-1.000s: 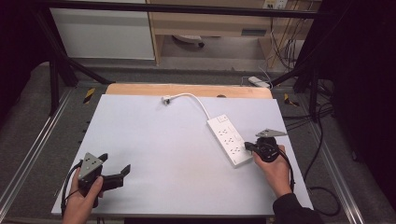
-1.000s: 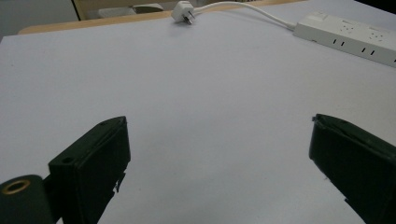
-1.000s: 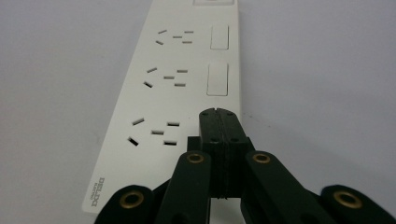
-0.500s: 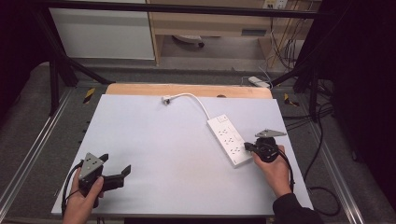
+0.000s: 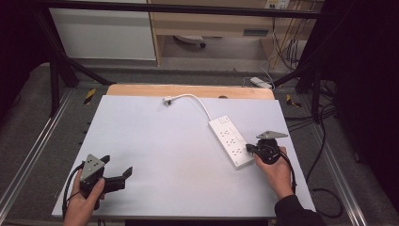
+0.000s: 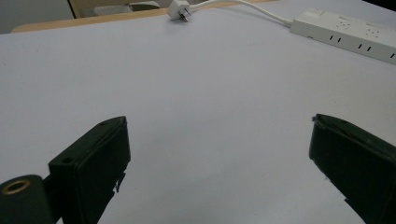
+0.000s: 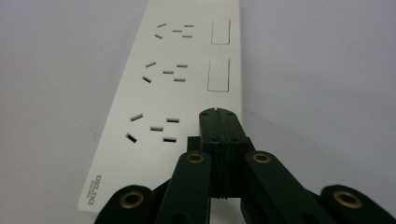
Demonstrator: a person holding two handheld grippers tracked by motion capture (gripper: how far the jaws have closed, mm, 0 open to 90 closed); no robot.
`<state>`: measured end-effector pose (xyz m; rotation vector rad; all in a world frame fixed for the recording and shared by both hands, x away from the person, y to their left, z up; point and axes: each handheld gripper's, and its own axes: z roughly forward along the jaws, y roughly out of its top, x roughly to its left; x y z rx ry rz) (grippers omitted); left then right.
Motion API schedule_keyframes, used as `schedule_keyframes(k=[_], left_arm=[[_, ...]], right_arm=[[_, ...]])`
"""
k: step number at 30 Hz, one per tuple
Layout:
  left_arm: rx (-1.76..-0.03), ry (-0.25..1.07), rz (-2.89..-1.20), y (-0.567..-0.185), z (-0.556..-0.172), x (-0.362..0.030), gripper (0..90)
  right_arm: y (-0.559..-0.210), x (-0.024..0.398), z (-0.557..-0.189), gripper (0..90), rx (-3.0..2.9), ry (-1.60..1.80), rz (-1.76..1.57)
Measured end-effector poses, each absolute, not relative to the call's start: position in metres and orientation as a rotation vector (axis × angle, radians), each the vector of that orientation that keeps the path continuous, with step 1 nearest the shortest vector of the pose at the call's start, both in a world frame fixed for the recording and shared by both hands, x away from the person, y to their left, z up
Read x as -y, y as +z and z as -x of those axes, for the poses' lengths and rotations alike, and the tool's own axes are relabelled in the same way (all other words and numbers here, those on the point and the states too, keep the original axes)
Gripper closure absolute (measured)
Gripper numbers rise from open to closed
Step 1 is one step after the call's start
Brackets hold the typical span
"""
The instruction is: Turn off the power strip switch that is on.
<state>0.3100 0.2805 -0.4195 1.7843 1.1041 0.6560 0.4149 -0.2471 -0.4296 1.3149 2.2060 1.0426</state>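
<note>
A white power strip (image 5: 229, 140) lies at an angle on the right half of the white table (image 5: 160, 141). Its cable (image 5: 197, 99) curves back to a loose plug (image 5: 167, 100) near the far edge. My right gripper (image 5: 249, 149) is shut, and its joined tips (image 7: 219, 116) sit on the strip (image 7: 159, 93) beside the nearest socket, in line with two rocker switches (image 7: 218, 74). Whether the tips press down I cannot tell. My left gripper (image 5: 117, 165) is held open near the front left corner with nothing between its fingers (image 6: 93, 163). The strip (image 6: 345, 35) and plug (image 6: 180, 9) lie far ahead of it.
A wooden strip (image 5: 188, 90) runs along the table's far edge. Metal rails (image 5: 28, 155) flank the table on both sides. Cables (image 5: 324, 207) lie on the floor at right, and a second power strip (image 5: 260, 82) lies on the floor behind the table.
</note>
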Motion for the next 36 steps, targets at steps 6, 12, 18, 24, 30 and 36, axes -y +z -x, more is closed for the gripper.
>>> schedule_keyframes(k=[6,12,18,24,30,36], left_arm=[[-1.103,0.654,-1.786,-0.4197,-0.3100,-0.2801,5.3],[-1.102,0.652,-1.788,-0.4197,-0.3099,-0.2800,5.3],[-1.102,0.649,-1.790,-0.4200,-0.3100,-0.2796,5.3],[-1.101,0.648,-1.792,-0.4201,-0.3100,-0.2794,5.3],[-1.099,0.648,-1.796,-0.4203,-0.3101,-0.2792,5.3],[-1.099,0.647,-1.798,-0.4205,-0.3101,-0.2791,5.3]], right_arm=[[-0.4299,0.2474,-0.4153,90.0,-2.206,1.044,-1.314],[-0.4299,0.2474,-0.4153,90.0,-2.206,1.043,-1.315],[-0.4299,0.2473,-0.4152,90.0,-2.205,1.042,-1.313],[-0.4302,0.2476,-0.4149,90.0,-2.202,1.048,-1.316],[-0.4303,0.2475,-0.4148,90.0,-2.200,1.049,-1.317],[-0.4306,0.2473,-0.4145,90.0,-2.195,1.051,-1.318]])
